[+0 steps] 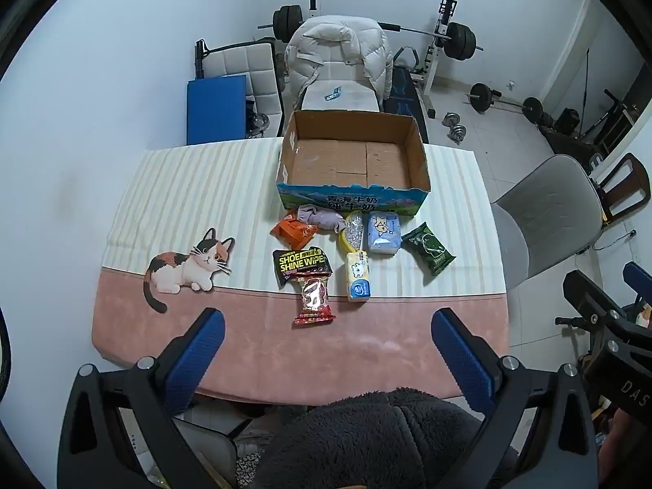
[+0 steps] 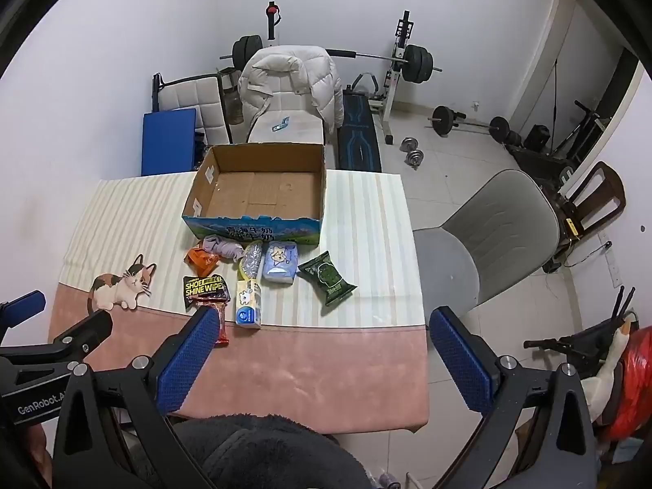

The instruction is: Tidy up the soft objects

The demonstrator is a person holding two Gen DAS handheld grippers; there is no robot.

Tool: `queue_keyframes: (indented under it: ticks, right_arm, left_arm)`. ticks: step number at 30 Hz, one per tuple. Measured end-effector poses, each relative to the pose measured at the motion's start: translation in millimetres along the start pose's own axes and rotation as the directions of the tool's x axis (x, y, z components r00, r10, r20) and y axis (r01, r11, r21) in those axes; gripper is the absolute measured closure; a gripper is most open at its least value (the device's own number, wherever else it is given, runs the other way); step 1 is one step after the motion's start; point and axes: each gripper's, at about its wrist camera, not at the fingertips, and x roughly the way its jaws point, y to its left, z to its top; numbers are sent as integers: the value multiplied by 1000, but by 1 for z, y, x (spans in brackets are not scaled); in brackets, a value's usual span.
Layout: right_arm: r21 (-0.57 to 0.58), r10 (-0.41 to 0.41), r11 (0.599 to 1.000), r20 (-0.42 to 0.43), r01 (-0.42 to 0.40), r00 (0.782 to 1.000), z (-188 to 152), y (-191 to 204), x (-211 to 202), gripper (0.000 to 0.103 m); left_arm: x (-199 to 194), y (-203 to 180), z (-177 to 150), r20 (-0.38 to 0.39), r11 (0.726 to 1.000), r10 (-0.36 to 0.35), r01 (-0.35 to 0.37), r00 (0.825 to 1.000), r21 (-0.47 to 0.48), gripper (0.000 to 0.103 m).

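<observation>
An empty cardboard box (image 1: 352, 159) (image 2: 261, 191) stands at the table's far side. In front of it lie several soft packs: an orange pack (image 1: 294, 231), a grey cloth (image 1: 322, 219), a yellow sponge (image 1: 353, 231), a blue tissue pack (image 1: 383, 231), a green wipes pack (image 1: 428, 253) (image 2: 328, 283), a black shoe-wipe pack (image 1: 302, 263) (image 2: 205, 288), a yellow tissue pack (image 1: 358, 276) (image 2: 248, 303) and a red snack pack (image 1: 313, 297). My left gripper (image 1: 328, 318) and my right gripper (image 2: 320, 316) are both open and empty, above the table's near pink edge.
The table (image 1: 366, 350) has a striped and pink cloth with a cat print (image 1: 187, 269). A grey chair (image 1: 546, 212) (image 2: 489, 236) stands to the right. A chair with a white jacket (image 1: 338, 57) and gym weights (image 1: 456, 40) are behind.
</observation>
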Motion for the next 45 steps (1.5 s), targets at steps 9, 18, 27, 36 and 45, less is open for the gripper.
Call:
queue_keyframes:
  ticks: [9, 18, 27, 36, 45]
  right_arm:
    - [6, 2, 1000, 9, -2, 1000, -1, 1, -1, 0]
    - [9, 7, 1000, 10, -7, 1000, -9, 1, -4, 0]
    - [18, 8, 1000, 9, -8, 1000, -8, 7, -7, 0]
    - [23, -1, 1000, 14, 0, 1000, -7, 10, -10, 0]
    - [19, -1, 1000, 13, 0, 1000, -9, 10, -10, 0]
  left_arm:
    - [0, 2, -1, 2, 1000, -7, 7, 1000, -1, 0]
    - [-8, 7, 1, 16, 1000, -1, 1, 1000, -2, 0]
    - [-10, 10, 1, 30, 1000, 3, -2, 1000, -6, 0]
    - [-16, 14, 2, 45, 1000, -4, 5, 999, -12, 0]
    - [-15, 12, 0, 49, 1000, -6, 6, 999, -14, 0]
